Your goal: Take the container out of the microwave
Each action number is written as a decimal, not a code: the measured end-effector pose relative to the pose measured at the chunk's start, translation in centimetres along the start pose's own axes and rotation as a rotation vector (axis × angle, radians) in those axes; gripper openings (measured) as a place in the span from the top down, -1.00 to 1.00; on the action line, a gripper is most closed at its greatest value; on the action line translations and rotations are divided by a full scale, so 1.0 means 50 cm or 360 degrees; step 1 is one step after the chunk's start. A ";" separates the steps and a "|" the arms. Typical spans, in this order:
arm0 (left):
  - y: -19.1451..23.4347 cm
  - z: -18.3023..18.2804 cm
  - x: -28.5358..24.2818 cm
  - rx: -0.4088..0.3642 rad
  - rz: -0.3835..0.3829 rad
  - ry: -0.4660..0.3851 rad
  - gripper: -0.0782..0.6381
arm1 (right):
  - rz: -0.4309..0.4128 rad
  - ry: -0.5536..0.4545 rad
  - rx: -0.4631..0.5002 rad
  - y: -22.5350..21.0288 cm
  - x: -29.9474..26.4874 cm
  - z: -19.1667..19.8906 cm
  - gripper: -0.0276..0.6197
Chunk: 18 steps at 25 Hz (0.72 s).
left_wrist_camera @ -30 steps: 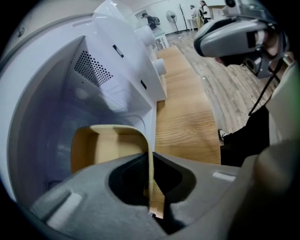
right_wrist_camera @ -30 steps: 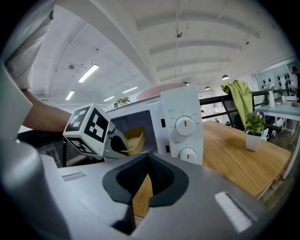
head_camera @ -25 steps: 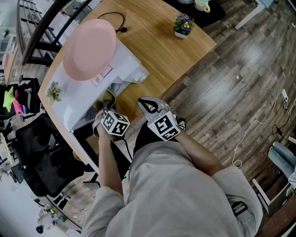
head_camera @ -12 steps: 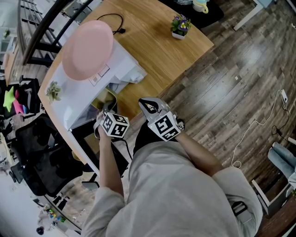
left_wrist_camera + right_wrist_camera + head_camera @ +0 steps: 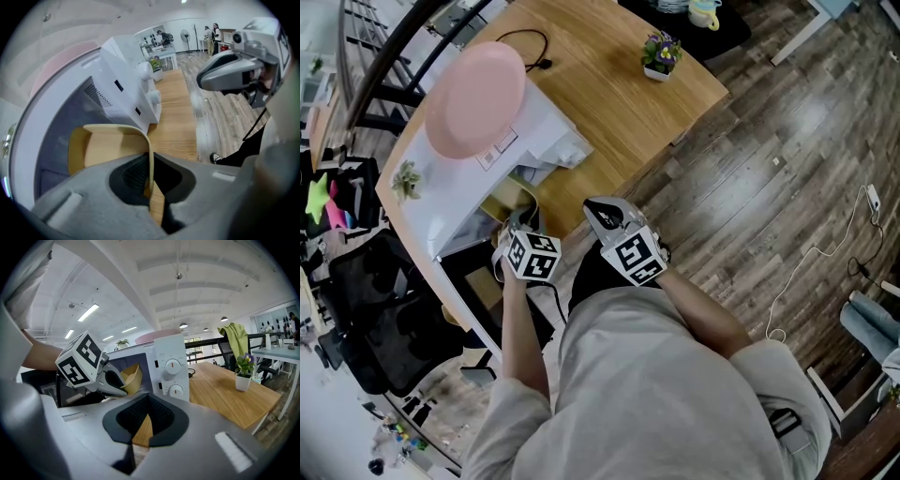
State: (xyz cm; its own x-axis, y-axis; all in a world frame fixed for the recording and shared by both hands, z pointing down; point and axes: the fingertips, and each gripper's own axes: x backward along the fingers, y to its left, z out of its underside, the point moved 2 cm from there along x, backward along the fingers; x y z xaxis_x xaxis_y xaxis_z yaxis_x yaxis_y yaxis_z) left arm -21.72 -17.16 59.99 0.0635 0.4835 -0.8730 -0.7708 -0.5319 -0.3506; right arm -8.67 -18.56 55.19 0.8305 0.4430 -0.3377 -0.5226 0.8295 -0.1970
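The left gripper (image 5: 150, 165) is clamped on one thin side wall of the container (image 5: 105, 150). The wall runs edge-on between the pads. The container sits at the mouth of the microwave (image 5: 555, 133), its far part inside the cavity; whether its base rests on the cavity floor cannot be determined. The right gripper (image 5: 147, 401) has its jaws together with nothing between them and hangs just right of the left one, over the near edge of the table (image 5: 614, 103). Hazard: a one-wall grip probably lets the container pivot about the pads, so a fast or upward pull could tip it; contents, if any, are not visible. Hazard: the far rim could catch the cavity frame beside the control knobs (image 5: 172, 365) if the pull drifts right. Hazard: a jolt to the housing could shift the pink plate (image 5: 475, 98) lying on top of it. The open door (image 5: 478, 281) projects toward the person at the lower left and limits withdrawal on that side. The idle right gripper stands in the probable exit path on the right. A potted plant (image 5: 659, 52) and a black cable (image 5: 532, 36) lie on the far part of the table, well apart from the work.
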 end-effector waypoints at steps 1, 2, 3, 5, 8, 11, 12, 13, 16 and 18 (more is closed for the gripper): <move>-0.004 -0.001 0.002 0.0008 0.0002 -0.0006 0.76 | 0.0001 0.0001 0.0001 0.000 0.004 0.001 0.88; -0.009 -0.003 0.005 0.0015 0.0005 -0.0011 0.76 | 0.0002 0.0003 0.0003 0.001 0.008 0.003 0.88; -0.014 -0.004 0.007 0.0021 0.0009 -0.0015 0.76 | 0.0002 0.0005 0.0004 0.001 0.012 0.004 0.88; -0.023 -0.007 0.009 0.0031 0.0014 -0.0023 0.76 | 0.0003 0.0007 0.0007 0.001 0.018 0.007 0.88; -0.035 -0.011 0.014 0.0040 0.0012 -0.0033 0.76 | 0.0004 0.0009 0.0013 0.000 0.028 0.010 0.88; -0.050 -0.016 0.020 0.0041 0.0011 -0.0046 0.76 | 0.0004 0.0010 0.0022 -0.001 0.040 0.014 0.88; -0.056 -0.017 0.022 0.0042 0.0014 -0.0050 0.76 | 0.0006 0.0011 0.0025 0.000 0.044 0.014 0.88; -0.062 -0.018 0.025 0.0044 0.0017 -0.0053 0.76 | 0.0008 0.0012 0.0028 0.000 0.049 0.016 0.88; -0.082 -0.022 0.033 0.0045 0.0019 -0.0068 0.76 | 0.0013 0.0013 0.0031 0.002 0.067 0.020 0.88; -0.095 -0.025 0.038 0.0044 0.0020 -0.0076 0.76 | 0.0012 0.0019 0.0036 0.004 0.079 0.025 0.88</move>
State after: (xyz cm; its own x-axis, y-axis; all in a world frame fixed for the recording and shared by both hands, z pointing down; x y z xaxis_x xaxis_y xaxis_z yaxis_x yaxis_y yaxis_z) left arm -17.16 -14.56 59.57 0.0241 0.5097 -0.8600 -0.7885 -0.5192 -0.3297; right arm -5.28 -16.23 54.95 0.8241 0.4453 -0.3501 -0.5242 0.8338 -0.1734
